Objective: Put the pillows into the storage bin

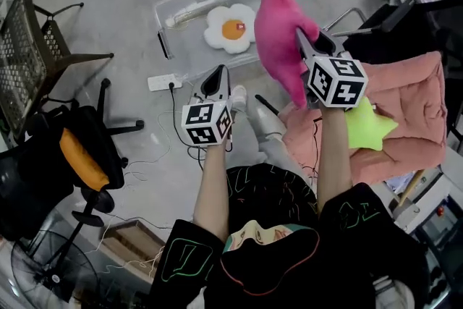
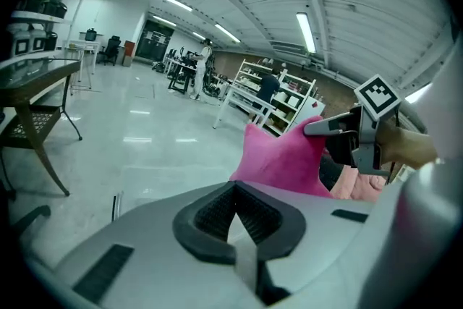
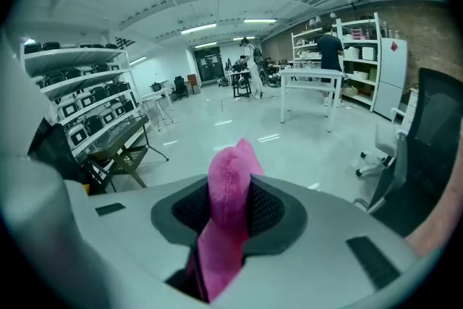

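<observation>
Two claws are held up over the floor in the head view. The right claw (image 1: 299,35) pinches a pink star-shaped pillow (image 1: 279,17) by one of its points, and the rest of the pillow rises above and to the left of the jaws, close to the near edge of the storage bin (image 1: 163,24). In the right gripper view the right claw (image 3: 230,208) has a fold of that pink pillow (image 3: 228,181) squeezed between its dark pads, and the plush stands up past the tips.

The left claw (image 1: 220,73) is lower and to the left, well apart from the pillow, with its jaws pressed together on nothing. The left gripper view shows the pads (image 2: 217,212) meeting at the centre line, with the pink pillow (image 2: 283,160) and the other claw (image 2: 320,128) beyond them.

The storage bin is a clear box on the grey floor. A fried-egg-shaped pillow (image 1: 230,28) lies inside it, white with an orange centre. A white power strip (image 1: 164,82) lies on the floor just beside the bin. To the right, a yellow-green star pillow (image 1: 366,125) rests on a pink cushion (image 1: 414,103). A black office chair (image 1: 81,150) with an orange pad stands at the left.
</observation>
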Tool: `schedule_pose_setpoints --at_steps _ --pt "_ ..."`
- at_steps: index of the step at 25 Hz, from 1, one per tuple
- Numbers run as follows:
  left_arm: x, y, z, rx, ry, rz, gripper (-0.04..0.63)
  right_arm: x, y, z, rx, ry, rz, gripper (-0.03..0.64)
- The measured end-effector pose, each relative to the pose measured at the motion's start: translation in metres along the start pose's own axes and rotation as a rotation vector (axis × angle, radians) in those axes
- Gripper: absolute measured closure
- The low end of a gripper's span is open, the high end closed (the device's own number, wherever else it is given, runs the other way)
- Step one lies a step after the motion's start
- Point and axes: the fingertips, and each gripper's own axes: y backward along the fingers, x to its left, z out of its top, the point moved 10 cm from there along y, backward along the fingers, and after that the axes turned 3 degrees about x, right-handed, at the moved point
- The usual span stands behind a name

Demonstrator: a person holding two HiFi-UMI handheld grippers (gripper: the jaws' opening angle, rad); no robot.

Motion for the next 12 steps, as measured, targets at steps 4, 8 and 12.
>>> schedule_pose_setpoints --at_steps 4,8,12 --pt "0.027 -0.01 0.005 0.016 0.019 0.033 0.601 0.011 -0.059 -0.002 0.065 0.04 0.033 0.5" --pt "0.048 -0.027 0.011 0.027 0.031 0.053 0.601 0.019 -0.11 -0.003 0.097 0.055 0.056 0.472" --pt "0.055 -0.033 0.016 0.043 0.039 0.043 0.601 0.034 -0.124 -0.001 0.093 0.063 0.064 0.426"
